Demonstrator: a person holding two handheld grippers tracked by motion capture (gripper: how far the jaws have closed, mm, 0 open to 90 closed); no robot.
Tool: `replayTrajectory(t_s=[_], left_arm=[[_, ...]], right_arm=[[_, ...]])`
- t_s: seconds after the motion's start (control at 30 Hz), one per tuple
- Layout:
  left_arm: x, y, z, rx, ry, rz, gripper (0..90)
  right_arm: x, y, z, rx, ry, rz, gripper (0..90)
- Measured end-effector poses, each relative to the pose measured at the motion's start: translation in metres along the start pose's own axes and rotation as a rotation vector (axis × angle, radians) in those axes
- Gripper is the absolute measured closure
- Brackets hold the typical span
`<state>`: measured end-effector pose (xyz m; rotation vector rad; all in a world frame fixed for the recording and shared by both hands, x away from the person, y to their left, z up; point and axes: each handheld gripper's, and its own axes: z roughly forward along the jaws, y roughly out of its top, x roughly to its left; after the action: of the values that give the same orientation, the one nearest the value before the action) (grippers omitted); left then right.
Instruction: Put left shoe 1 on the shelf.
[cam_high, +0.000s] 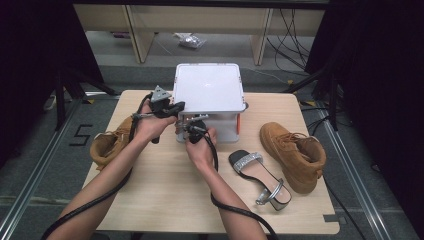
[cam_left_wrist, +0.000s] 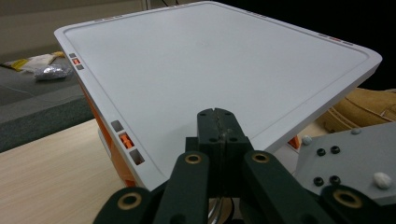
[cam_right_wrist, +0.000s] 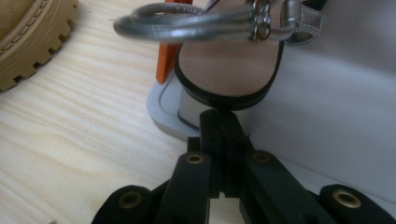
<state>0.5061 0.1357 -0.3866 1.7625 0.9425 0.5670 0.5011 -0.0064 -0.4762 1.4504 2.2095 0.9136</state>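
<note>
A white lidded box (cam_high: 209, 85) stands at the table's far middle. My left gripper (cam_high: 180, 105) is shut, its tips (cam_left_wrist: 218, 113) resting over the near left corner of the lid (cam_left_wrist: 210, 60). Just in front of the box, my right gripper (cam_high: 196, 121) is shut too. Its tips (cam_right_wrist: 219, 115) sit at the back rim of a silver-strapped sandal (cam_right_wrist: 229, 70), whose heel faces me beside the box wall (cam_right_wrist: 336, 93) and an orange latch (cam_right_wrist: 166, 51). Whether the tips pinch the rim or only touch it is unclear.
A second silver sandal (cam_high: 260, 175) lies on the table right of centre, with a tan boot (cam_high: 295, 155) beside it. Another tan boot (cam_high: 107, 142) lies at the left edge. Cables trail from both grippers toward the near edge.
</note>
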Motion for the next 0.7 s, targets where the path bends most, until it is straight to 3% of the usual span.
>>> replayTrajectory(t_s=[0.4,0.67,0.7], left_arm=[[0.0,0.0,0.0,0.0,0.0,0.001,89.5],[0.0,0.0,0.0,-0.003,0.001,-0.005,89.6],[0.0,-0.001,0.0,-0.005,0.001,-0.007,89.5]], right_arm=[[-0.001,0.002,0.003,0.02,0.029,-0.011,86.0],[-0.008,-0.004,-0.027,0.028,0.049,-0.018,71.5],[-0.013,-0.006,-0.038,0.059,0.057,-0.036,68.1]])
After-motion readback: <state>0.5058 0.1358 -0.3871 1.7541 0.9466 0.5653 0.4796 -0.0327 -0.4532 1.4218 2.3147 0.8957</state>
